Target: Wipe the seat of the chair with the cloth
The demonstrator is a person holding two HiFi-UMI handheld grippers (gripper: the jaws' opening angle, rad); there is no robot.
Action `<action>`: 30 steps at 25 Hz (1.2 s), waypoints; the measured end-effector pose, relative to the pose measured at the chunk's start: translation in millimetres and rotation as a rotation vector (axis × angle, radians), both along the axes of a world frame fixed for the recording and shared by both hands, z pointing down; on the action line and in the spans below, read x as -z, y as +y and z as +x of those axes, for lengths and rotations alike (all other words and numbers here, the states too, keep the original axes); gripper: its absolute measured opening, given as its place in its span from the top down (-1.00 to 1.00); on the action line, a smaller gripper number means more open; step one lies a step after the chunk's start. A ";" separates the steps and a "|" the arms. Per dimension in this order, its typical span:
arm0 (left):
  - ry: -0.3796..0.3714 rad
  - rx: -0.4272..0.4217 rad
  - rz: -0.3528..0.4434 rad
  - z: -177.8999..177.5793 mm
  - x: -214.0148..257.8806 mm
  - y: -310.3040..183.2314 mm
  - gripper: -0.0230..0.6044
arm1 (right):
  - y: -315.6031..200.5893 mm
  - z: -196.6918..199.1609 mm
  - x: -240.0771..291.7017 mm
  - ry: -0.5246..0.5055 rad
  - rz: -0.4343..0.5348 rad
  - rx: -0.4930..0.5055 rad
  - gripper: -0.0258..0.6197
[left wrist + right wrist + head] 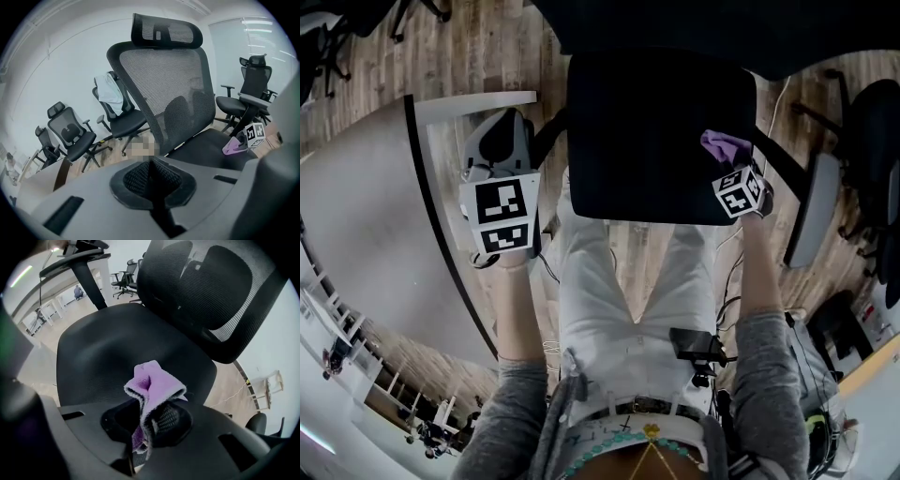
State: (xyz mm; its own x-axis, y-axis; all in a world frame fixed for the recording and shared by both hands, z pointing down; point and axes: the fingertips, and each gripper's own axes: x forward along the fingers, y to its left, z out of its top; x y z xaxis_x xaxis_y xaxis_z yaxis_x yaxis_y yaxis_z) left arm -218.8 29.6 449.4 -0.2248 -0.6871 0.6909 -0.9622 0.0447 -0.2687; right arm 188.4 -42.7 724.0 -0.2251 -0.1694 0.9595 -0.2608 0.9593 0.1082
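Observation:
The black chair seat lies just ahead of me in the head view, and its mesh backrest rises behind it. A purple cloth is bunched in my right gripper, which is shut on it above the seat's right front corner. In the right gripper view the cloth sticks up from between the jaws over the seat. My left gripper hangs left of the seat, off the chair. Its pads are shut together with nothing between them. From there the cloth shows over the seat.
A curved white table stands close on the left, beside my left gripper. The chair's grey armrest sticks out on the right. Several other office chairs stand on the wooden floor behind. Cables trail by my feet.

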 end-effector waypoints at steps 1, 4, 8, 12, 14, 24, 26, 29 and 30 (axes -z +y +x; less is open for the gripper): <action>0.000 0.000 0.000 -0.1 -0.1 -0.1 0.92 | 0.9 -0.8 3.7 -0.017 0.005 -0.014 0.77; 0.000 0.000 -0.001 -1.0 0.6 0.0 0.92 | 3.3 -9.3 20.4 -0.102 0.014 -0.054 0.77; 0.004 0.000 -0.001 -0.9 0.0 0.3 0.92 | 8.8 -24.4 42.4 -0.203 0.019 -0.077 0.77; 0.000 0.001 -0.004 0.3 -0.6 0.2 0.92 | 19.3 -47.5 58.6 -0.285 -0.013 -0.089 0.77; 0.002 0.000 -0.003 0.6 -0.6 -0.6 0.92 | 29.0 -65.9 67.8 -0.336 -0.041 -0.076 0.77; 0.001 0.000 -0.003 2.2 -1.5 -0.2 0.92 | 125.7 -180.6 96.2 -0.523 -0.233 0.165 0.77; 0.002 0.000 -0.002 3.0 -1.6 0.1 0.92 | 147.1 -198.6 94.6 -0.522 -0.262 0.225 0.77; 0.004 0.000 -0.002 4.4 -1.8 0.6 0.92 | 172.7 -221.0 86.4 -0.500 -0.270 0.320 0.77; 0.004 0.000 -0.002 5.2 -1.8 0.6 0.92 | 178.7 -227.2 82.5 -0.493 -0.271 0.340 0.77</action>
State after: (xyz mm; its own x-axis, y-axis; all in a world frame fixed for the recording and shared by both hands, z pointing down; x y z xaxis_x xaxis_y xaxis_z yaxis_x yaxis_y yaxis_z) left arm -213.7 30.2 451.2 -0.2217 -0.6859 0.6931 -0.9633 0.0440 -0.2646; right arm -38.9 136.0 641.5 -0.6480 0.2217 0.7287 0.1041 0.9735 -0.2035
